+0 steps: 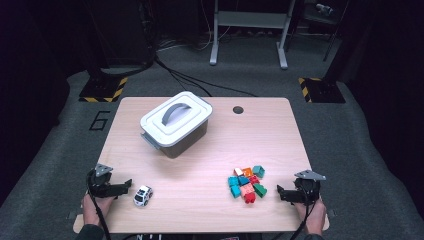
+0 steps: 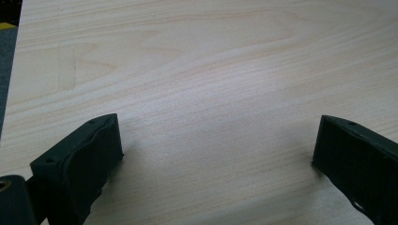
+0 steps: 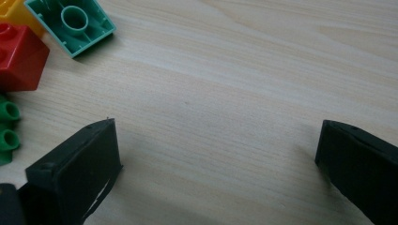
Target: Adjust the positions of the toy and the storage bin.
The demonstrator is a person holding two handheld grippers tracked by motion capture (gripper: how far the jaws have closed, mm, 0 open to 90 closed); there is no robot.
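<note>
- High view, going from left to right: the left gripper [image 1: 125,186] rests near the front edge of the table [image 1: 260,125], with its jaws wide apart and nothing in them.
- Just past its jaw tips sits a little toy car [image 1: 143,195]. The car is close, but not touching, and its long side points up the table and a bit to the right.
- Farther back stands a gray box [image 1: 175,137] with a white lid [image 1: 176,117] on it, well apart from both grippers.
- Next comes a pile of blocks [image 1: 247,183], right in front of the right gripper [image 1: 280,193].
- That gripper's jaws are wide apart too, holding nothing.
- Right gripper view: a red block [image 3: 19,56] and a teal block [image 3: 72,23] lie to the left of the jaws, not between them.
- My guess is that the right gripper must swing left to get a block between its jaws.
</note>
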